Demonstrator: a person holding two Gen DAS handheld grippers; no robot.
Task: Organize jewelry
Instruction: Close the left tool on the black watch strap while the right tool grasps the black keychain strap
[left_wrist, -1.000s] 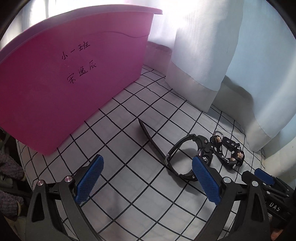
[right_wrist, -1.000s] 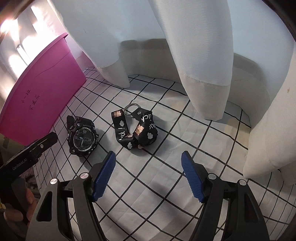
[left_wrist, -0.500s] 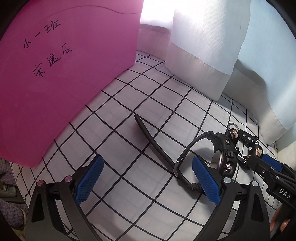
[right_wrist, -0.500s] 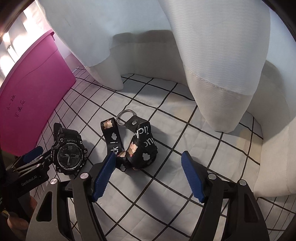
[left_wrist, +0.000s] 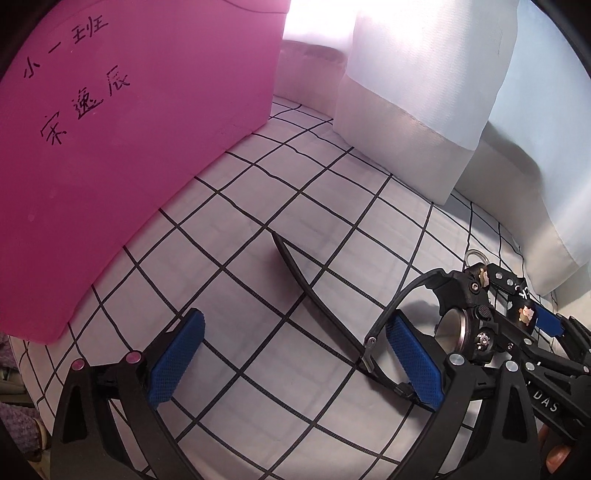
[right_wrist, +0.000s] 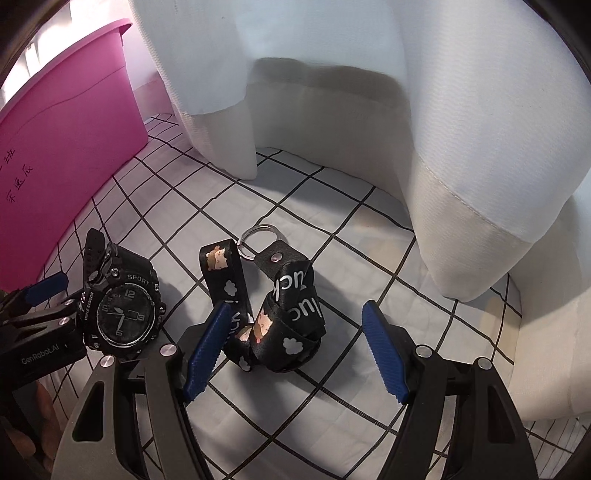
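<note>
Black watch is seen at nine o'clock of the strap, on checked surface. Left gripper and right gripper are held open, empty.

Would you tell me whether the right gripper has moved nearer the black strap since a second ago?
Yes. The right gripper has closed in on the black strap, which now lies between its open fingers on the checked cloth.

watch: matt black plastic, glossy glass face, left of my right jaws | strap: woven printed cloth, shiny metal ring, between them | my pads: ribbed blue rubber | box: smooth pink plastic | cover: checked cloth
</note>
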